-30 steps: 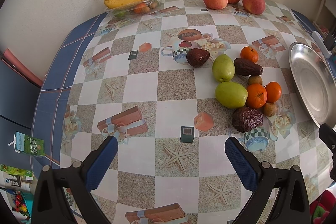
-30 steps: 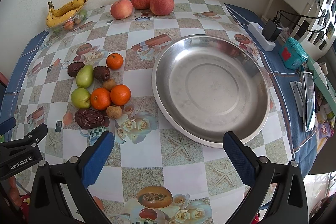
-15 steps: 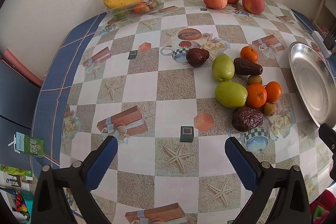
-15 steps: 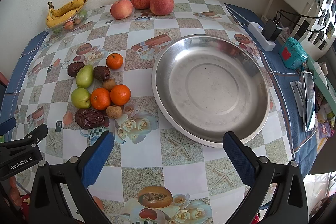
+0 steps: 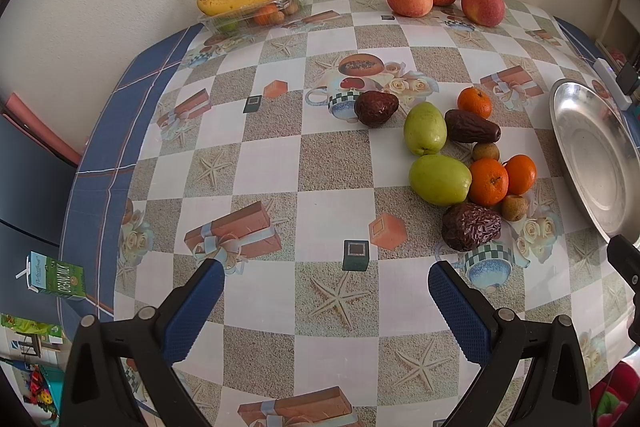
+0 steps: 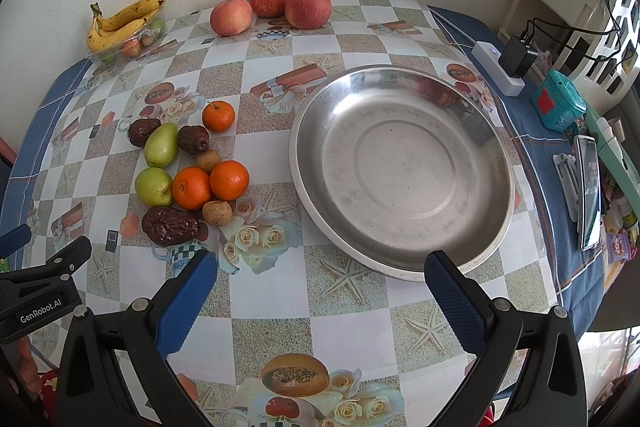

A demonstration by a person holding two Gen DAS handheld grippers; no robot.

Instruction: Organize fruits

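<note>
Both claws are hanging wide open and gripping nothing: left gripper [image 5: 326,291] over the glossy checkered tablecloth [image 5: 264,155], right gripper [image 6: 320,279] facing the round steel basin [image 6: 404,179]. Loose fruits [image 6: 188,171] (smooth pears, dimpled oranges, wrinkled dates) are lying clustered just left of the basin.

Left wrist view: above the tabletop [image 5: 264,163], looking forward and down, steel bowl [image 5: 592,155] cut at right edge
Right wrist view: similar height, facing steel bowl [image 6: 400,171]
Shared: fruit cluster [image 5: 460,163] [image 6: 188,175], bananas, apples
</note>
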